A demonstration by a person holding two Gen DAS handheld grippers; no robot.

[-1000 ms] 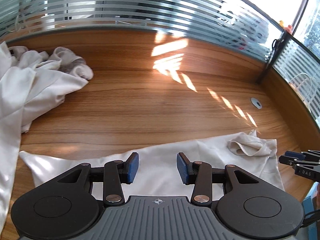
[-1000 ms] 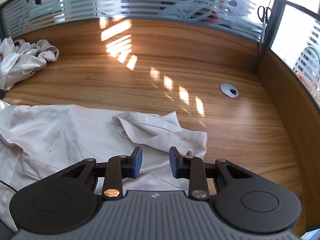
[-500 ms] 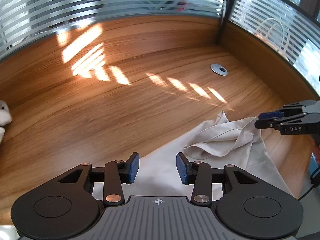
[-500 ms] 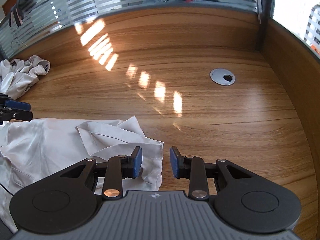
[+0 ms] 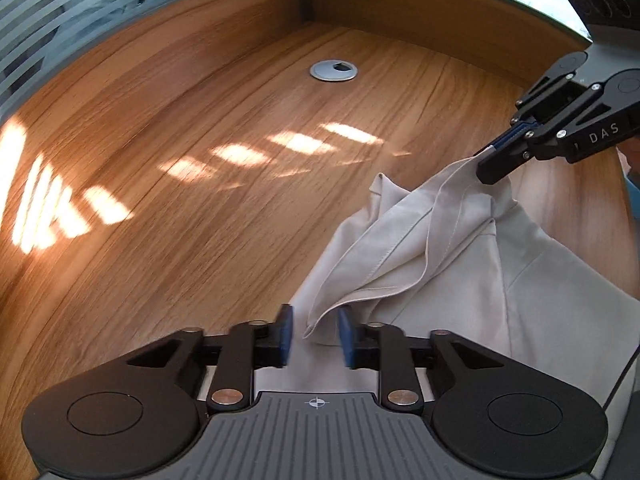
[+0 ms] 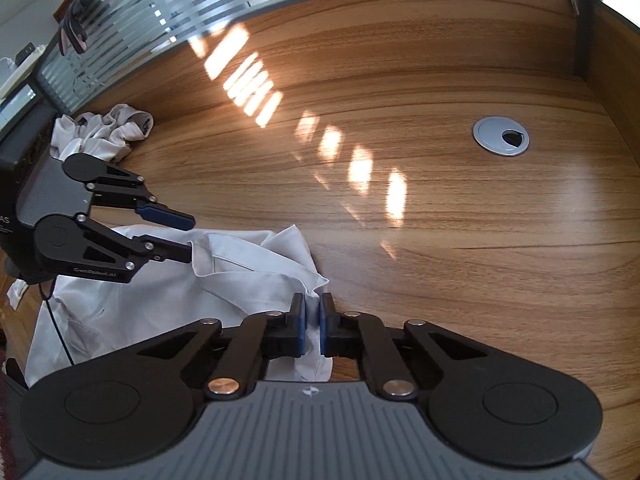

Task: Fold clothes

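A white garment (image 5: pixel 448 256) lies crumpled on the wooden desk; it also shows in the right wrist view (image 6: pixel 180 292). My left gripper (image 5: pixel 314 334) is open, its blue pads on either side of a folded cloth edge, not closed on it. It shows in the right wrist view (image 6: pixel 186 236) at the left, jaws apart over the cloth. My right gripper (image 6: pixel 312 322) is shut on a fold of the garment near its right corner. In the left wrist view it (image 5: pixel 494 160) pinches the cloth and lifts it.
A silver cable grommet (image 6: pixel 501 136) sits in the desk at the far right. A pile of other white clothes (image 6: pixel 104 130) lies at the far left. Frosted glass partitions and wooden walls bound the desk.
My right gripper has closed on the garment's corner fold and lifted it. My left gripper has swung right and come up to the folded edge, still open.
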